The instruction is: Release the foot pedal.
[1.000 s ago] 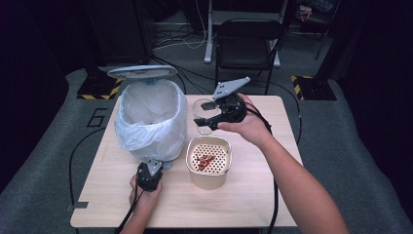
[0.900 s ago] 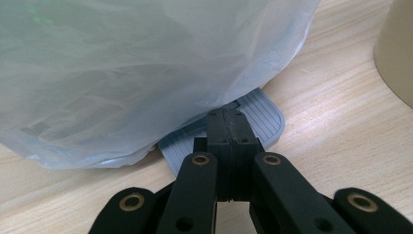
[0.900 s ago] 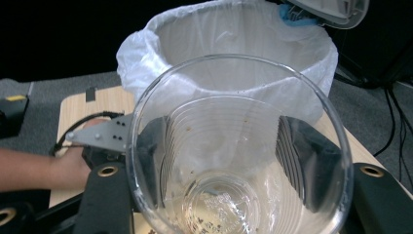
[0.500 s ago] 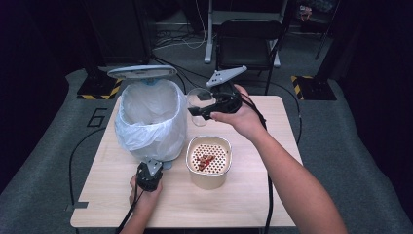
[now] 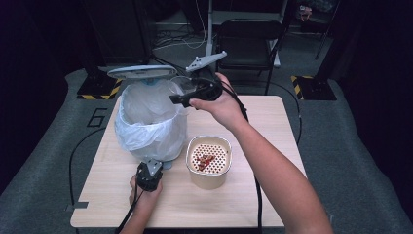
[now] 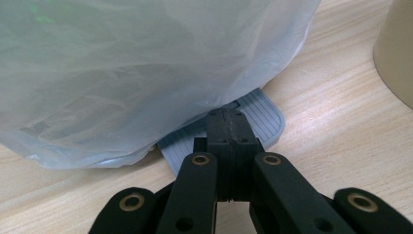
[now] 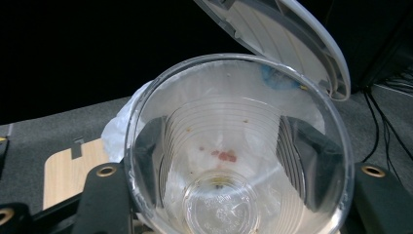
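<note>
Cup [image 5: 181,87] clamped in right hand-held gripper [image 5: 187,92], now over bin [image 5: 151,122]; left hand-held gripper [image 5: 148,175] unmoved, jaws together on pedal [image 6: 243,122].

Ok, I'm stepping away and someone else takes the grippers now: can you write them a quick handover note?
Left gripper: shut, pressing the grey pedal of the bin; lid is up.
Right gripper: shut on the clear plastic cup, held beside the bin's open top.
Cup: nearly empty, a few reddish bits stuck inside.
Beige strainer pot: on the table beside the bin, red scraps on its perforated insert.
Done: bin opened, cup lifted to it.
Left, likely: drop the cup in, release the pedal.
</note>
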### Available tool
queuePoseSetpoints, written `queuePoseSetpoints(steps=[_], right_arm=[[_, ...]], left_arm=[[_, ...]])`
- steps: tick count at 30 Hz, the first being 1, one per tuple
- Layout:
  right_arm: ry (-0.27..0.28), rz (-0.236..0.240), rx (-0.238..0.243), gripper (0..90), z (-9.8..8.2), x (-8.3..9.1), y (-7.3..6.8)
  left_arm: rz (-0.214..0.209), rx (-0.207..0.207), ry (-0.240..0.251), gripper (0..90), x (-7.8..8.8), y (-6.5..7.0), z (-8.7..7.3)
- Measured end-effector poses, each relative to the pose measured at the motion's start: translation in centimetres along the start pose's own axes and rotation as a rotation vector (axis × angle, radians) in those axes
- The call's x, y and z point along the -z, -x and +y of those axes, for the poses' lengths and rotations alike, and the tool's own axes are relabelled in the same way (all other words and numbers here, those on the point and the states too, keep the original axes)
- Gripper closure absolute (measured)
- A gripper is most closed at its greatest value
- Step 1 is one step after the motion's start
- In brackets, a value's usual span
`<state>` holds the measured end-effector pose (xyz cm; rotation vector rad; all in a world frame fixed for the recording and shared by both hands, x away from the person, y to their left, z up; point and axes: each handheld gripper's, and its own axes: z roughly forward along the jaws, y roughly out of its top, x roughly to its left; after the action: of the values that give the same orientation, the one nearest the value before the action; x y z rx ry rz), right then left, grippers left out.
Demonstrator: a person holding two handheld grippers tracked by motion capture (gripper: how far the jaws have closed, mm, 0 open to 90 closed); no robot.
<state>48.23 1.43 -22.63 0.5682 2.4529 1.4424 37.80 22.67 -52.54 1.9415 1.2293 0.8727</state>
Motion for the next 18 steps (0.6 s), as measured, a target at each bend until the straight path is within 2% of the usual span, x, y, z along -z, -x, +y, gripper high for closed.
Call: queuePoseSetpoints(steps=[1,6,13,17,18], right_arm=[[0.000,0.000,0.000,37.8,0.0,0.0,0.0],[-0.028,-0.006,-0.005,37.5,0.6,-2.2,-0.4],[-0.034,0.002,-0.022,36.7,1.1,-4.9,-1.1],[-0.027,-0.003,-0.021,35.6,1.2,-5.9,-1.5],[-0.024,-0.017,-0.021,35.2,1.2,-6.6,-1.8]], left_arm=[[0.000,0.000,0.000,90.0,0.0,0.0,0.0],[0.003,-0.003,-0.003,90.0,0.0,0.0,0.0],[0.003,-0.004,-0.003,90.0,0.0,0.0,0.0],[0.003,-0.003,-0.003,90.0,0.0,0.0,0.0],[0.002,-0.003,-0.003,90.0,0.0,0.0,0.0]])
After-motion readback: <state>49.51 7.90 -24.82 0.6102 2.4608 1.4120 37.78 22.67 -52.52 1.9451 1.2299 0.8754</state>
